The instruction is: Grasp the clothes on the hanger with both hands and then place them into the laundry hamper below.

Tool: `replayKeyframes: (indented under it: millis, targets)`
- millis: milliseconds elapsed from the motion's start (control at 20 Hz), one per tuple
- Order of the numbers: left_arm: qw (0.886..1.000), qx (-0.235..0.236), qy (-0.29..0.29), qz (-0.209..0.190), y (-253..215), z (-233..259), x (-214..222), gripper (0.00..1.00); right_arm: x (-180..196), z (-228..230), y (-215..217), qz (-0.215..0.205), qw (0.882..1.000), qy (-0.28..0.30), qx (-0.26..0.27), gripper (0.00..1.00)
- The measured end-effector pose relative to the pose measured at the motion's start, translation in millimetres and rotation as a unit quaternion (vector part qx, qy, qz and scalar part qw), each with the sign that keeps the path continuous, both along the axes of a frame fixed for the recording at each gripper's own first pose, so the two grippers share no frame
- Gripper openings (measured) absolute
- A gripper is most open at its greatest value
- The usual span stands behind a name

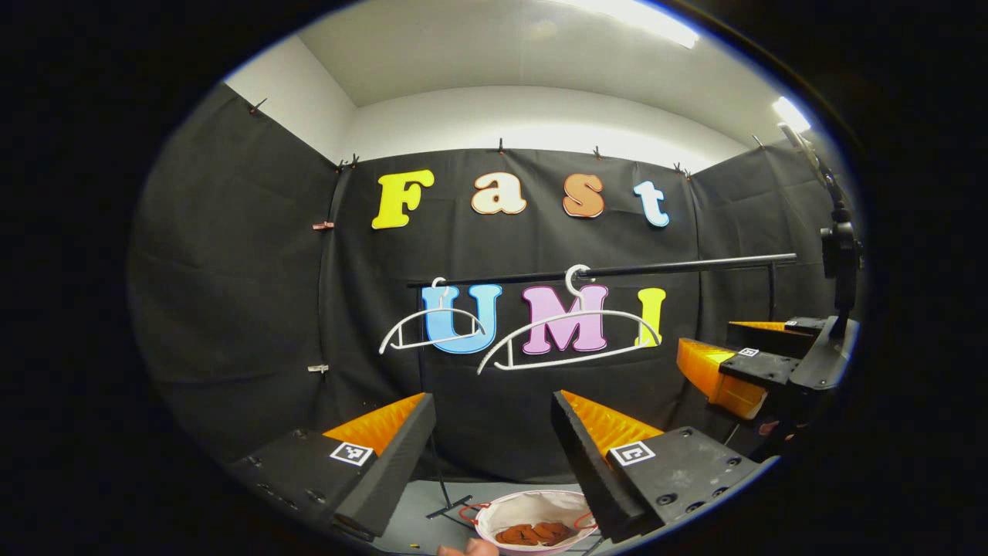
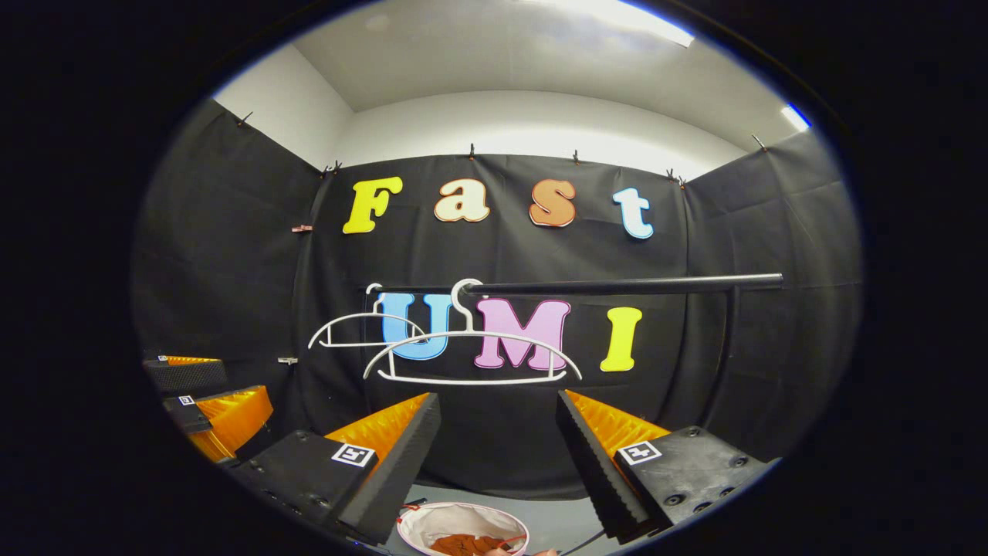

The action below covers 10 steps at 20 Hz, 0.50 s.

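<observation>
Two bare white hangers point(image 1: 570, 340) point(image 2: 471, 355) hang on a black rail point(image 1: 664, 269) point(image 2: 617, 286). Below stands a white laundry hamper point(image 1: 532, 519) point(image 2: 461, 529) with a rust-brown garment point(image 1: 540, 533) point(image 2: 467, 545) lying inside. In the left gripper view my left gripper point(image 1: 494, 440) is open with nothing between its fingers, held above the hamper. My right gripper point(image 2: 498, 440) is also open and holds nothing in the right gripper view. The right gripper point(image 1: 752, 359) shows at the right of the left gripper view, and the left gripper point(image 2: 204, 401) at the left of the right gripper view.
The rail rests on a thin black stand with a foot point(image 1: 450, 506) on the grey floor. A fingertip point(image 1: 471, 549) shows at the bottom edge by the hamper. A dark camera mount point(image 1: 840, 262) rises at the far right.
</observation>
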State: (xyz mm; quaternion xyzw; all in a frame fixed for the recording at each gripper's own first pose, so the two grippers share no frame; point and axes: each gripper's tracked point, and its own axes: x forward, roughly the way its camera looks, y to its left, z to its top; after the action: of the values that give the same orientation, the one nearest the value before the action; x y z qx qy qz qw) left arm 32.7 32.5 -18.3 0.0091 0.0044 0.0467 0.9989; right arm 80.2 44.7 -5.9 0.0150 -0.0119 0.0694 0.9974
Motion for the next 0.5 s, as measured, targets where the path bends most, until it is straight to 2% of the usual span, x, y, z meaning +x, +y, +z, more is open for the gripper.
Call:
replayKeyframes:
  millis: [100,500]
  targets:
    - [1.0,-0.001,-0.003,0.002,1.0,1.8,-0.6,0.98,-0.8,1.3,-1.1,0.001,1.0,-0.003,-0.001,0.98]
    - [1.0,-0.003,-0.004,0.003,-1.2,2.5,3.1,0.95,-0.9,0.5,-3.3,-0.001,1.0,-0.004,-0.002,0.98]
